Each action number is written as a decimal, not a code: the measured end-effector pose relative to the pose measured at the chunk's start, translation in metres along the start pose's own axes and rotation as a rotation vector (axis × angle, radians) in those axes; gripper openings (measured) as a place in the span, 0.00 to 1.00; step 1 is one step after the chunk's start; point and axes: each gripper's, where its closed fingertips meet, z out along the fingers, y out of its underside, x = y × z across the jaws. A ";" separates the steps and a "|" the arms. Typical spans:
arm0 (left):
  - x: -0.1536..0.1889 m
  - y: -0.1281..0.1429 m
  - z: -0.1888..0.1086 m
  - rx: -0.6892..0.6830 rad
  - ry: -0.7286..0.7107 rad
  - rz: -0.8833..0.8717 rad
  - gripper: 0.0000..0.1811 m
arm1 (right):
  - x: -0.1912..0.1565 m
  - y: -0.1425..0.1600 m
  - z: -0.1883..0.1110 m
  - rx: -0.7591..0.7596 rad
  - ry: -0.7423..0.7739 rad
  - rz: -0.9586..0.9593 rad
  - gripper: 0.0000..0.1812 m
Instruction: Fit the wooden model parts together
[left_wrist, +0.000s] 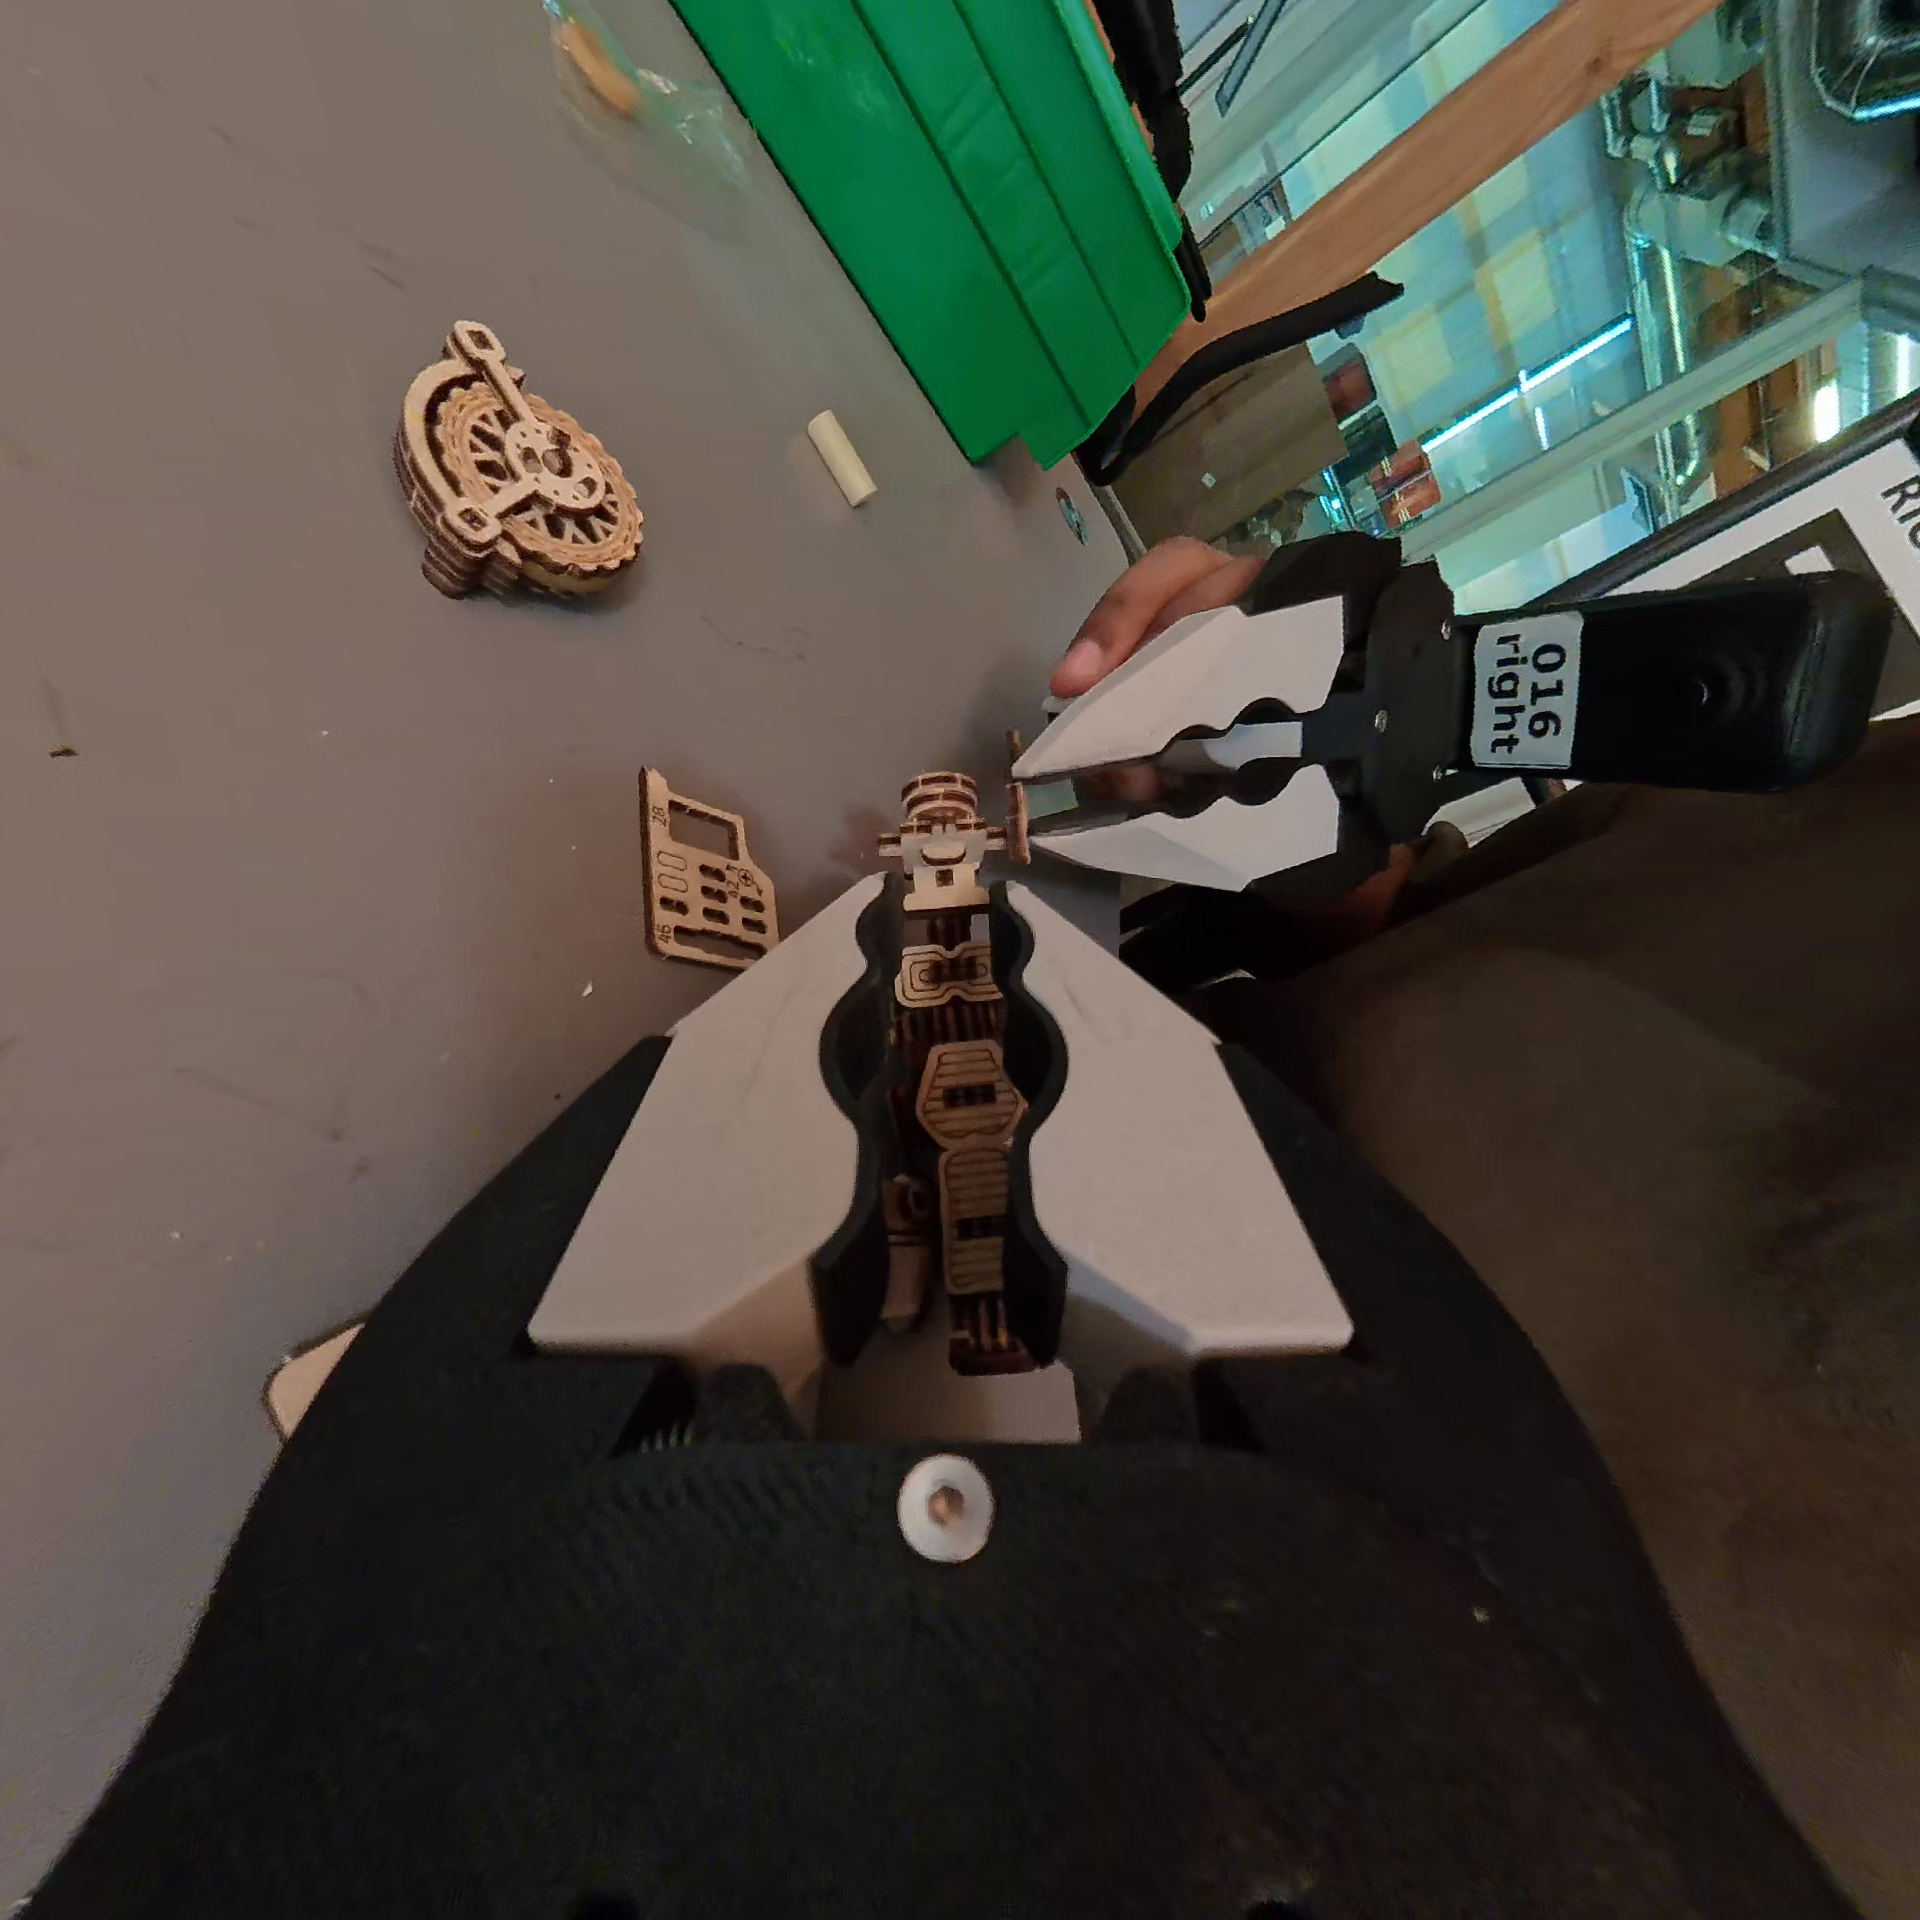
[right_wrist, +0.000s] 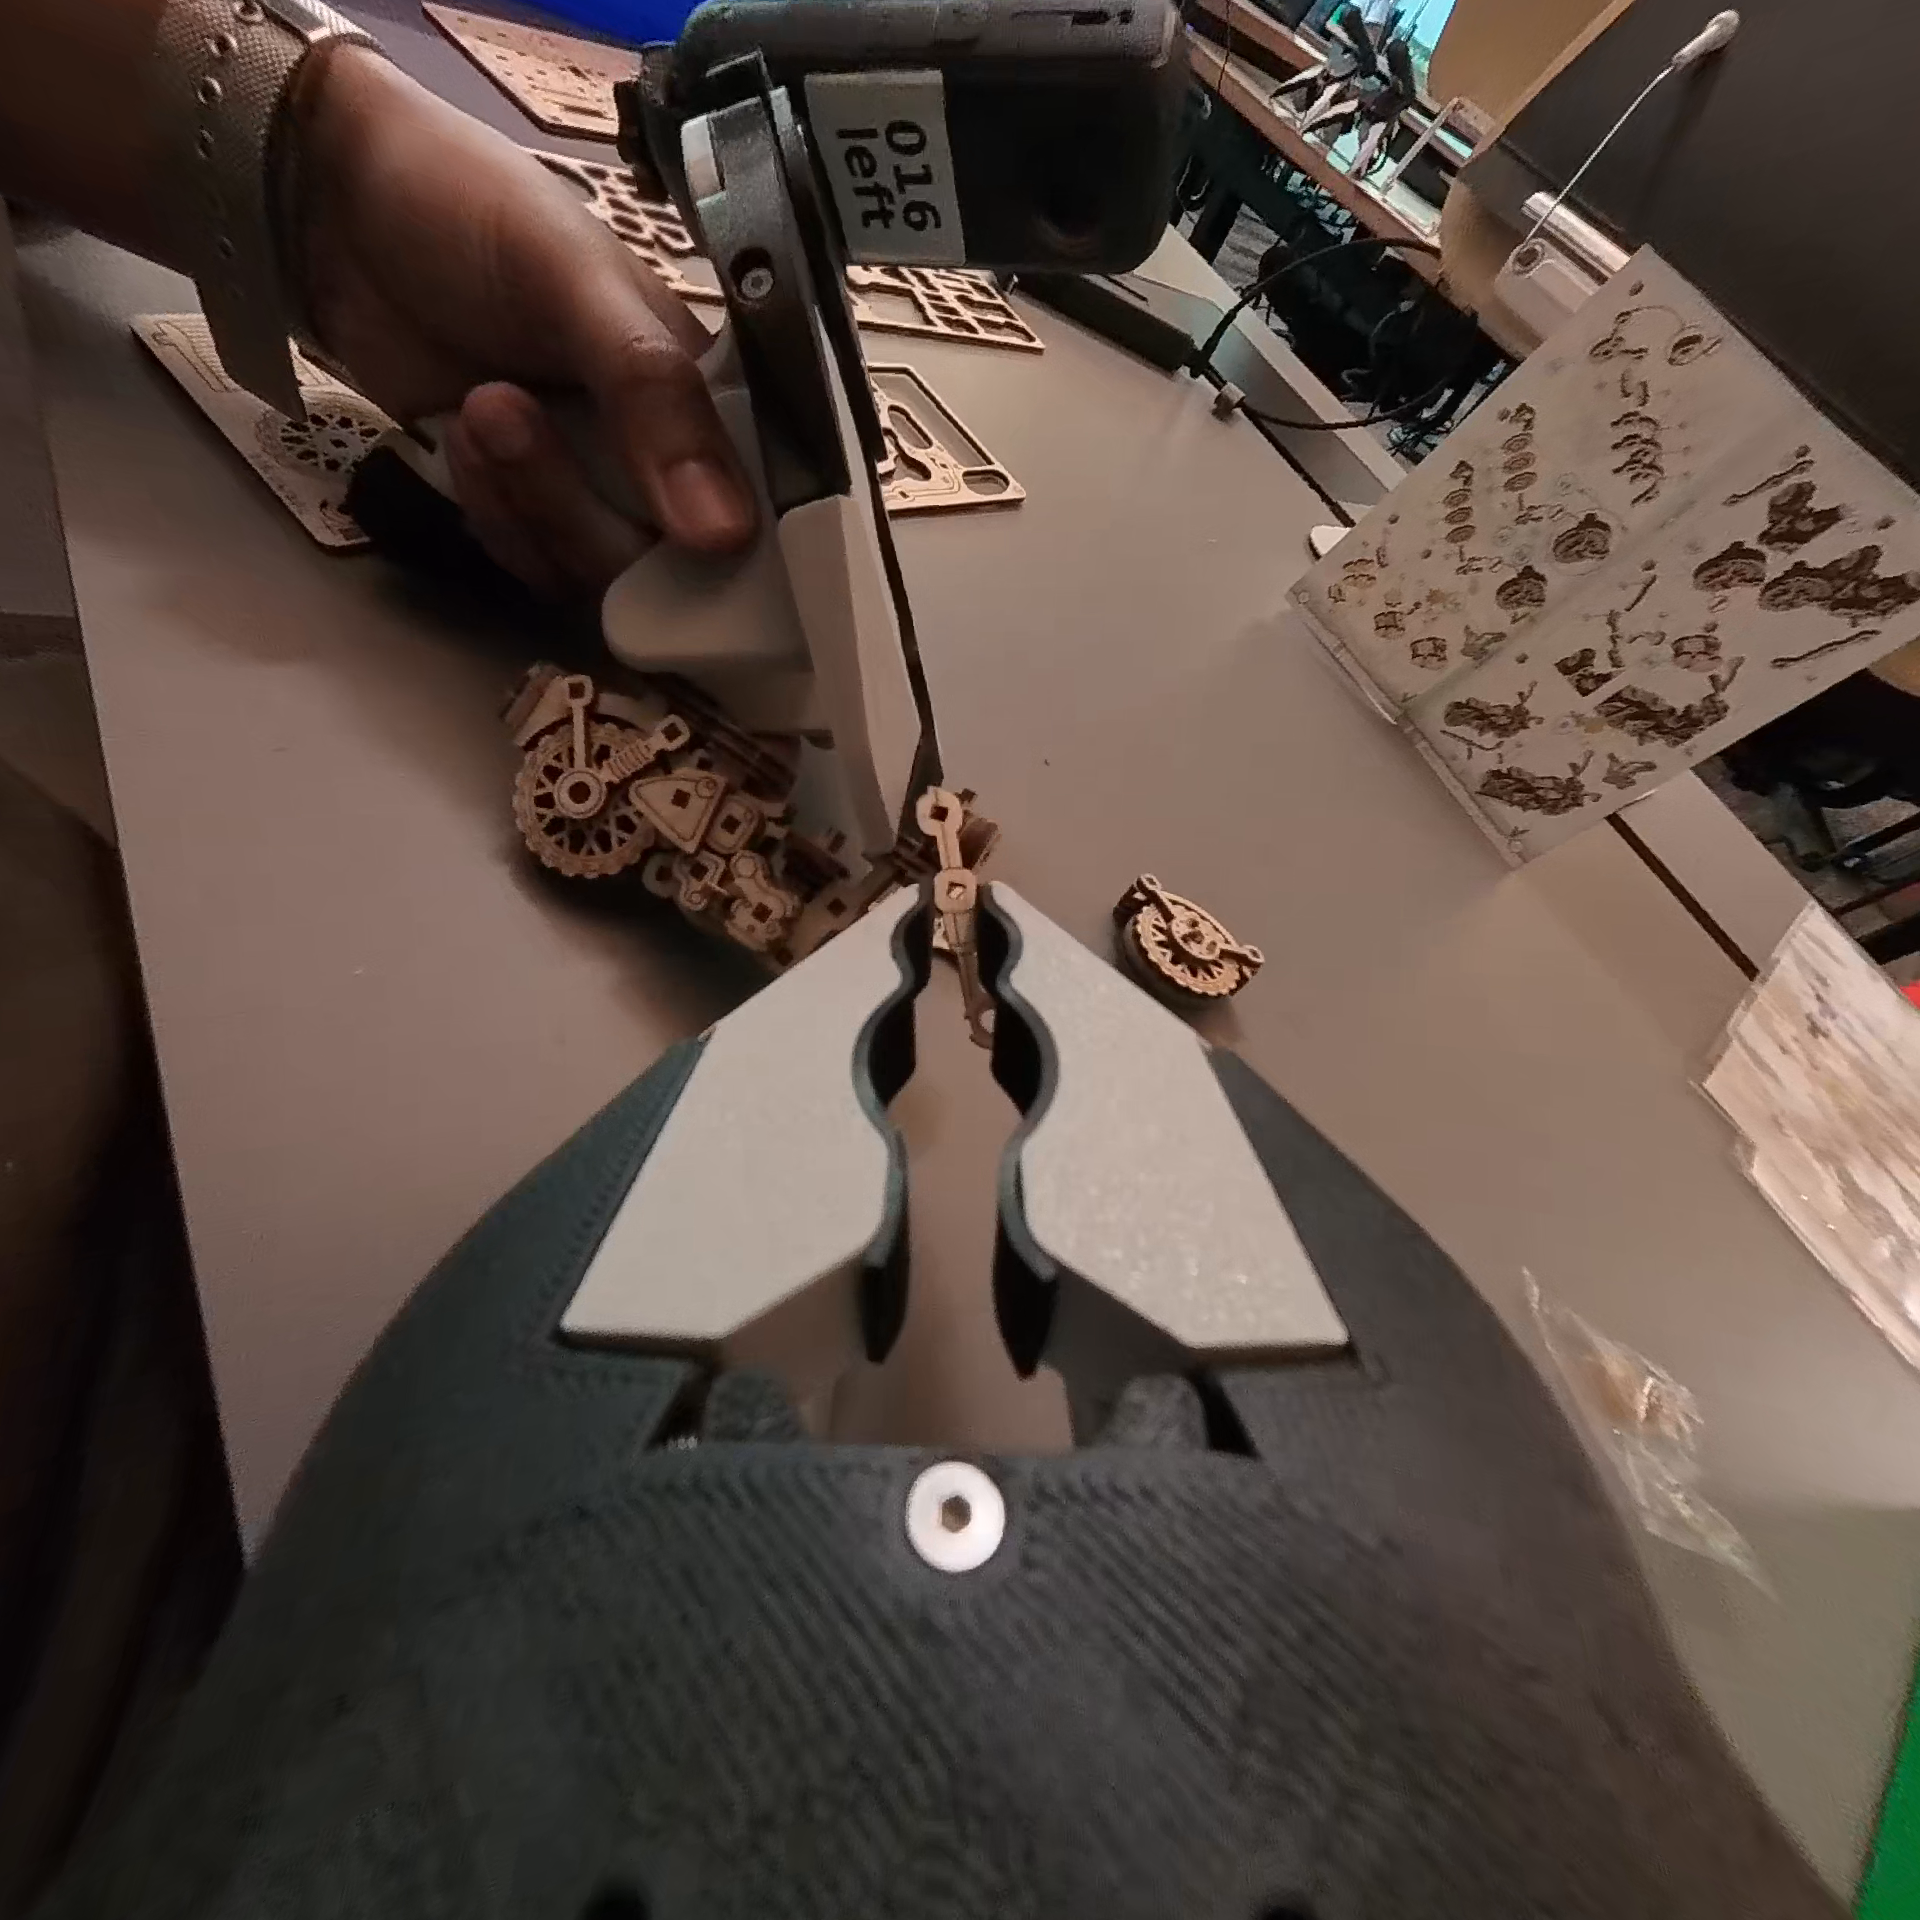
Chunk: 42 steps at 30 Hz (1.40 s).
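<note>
Left hand-held gripper (left_wrist: 940, 894) clamps model (left_wrist: 951, 1039) near table edge (left_wrist: 1101, 540), seemingly.

Workshop/lab: grey worktable (right_wrist: 1091, 644), laser-cut wood sheets (right_wrist: 935, 447), green bin (left_wrist: 966, 208).

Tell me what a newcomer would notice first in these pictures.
First, the wooden model clamped lengthwise in the left hand-held gripper, nose pointing forward. At its front tip, the right hand-held gripper comes in from the side, pinching a thin wooden strut against the model. Beyond them on the grey table lies a separate wheel assembly, beside a green bin.
</note>
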 end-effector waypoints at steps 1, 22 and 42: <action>0.000 0.000 0.000 -0.002 0.004 0.000 0.07 | 0.000 0.000 0.000 0.003 0.003 -0.005 0.03; -0.003 -0.010 -0.005 0.070 -0.007 -0.026 0.07 | 0.008 -0.011 0.002 -0.006 0.079 0.464 0.03; -0.005 -0.010 -0.004 0.072 -0.021 -0.028 0.07 | 0.003 -0.002 0.011 -0.053 0.133 0.341 0.03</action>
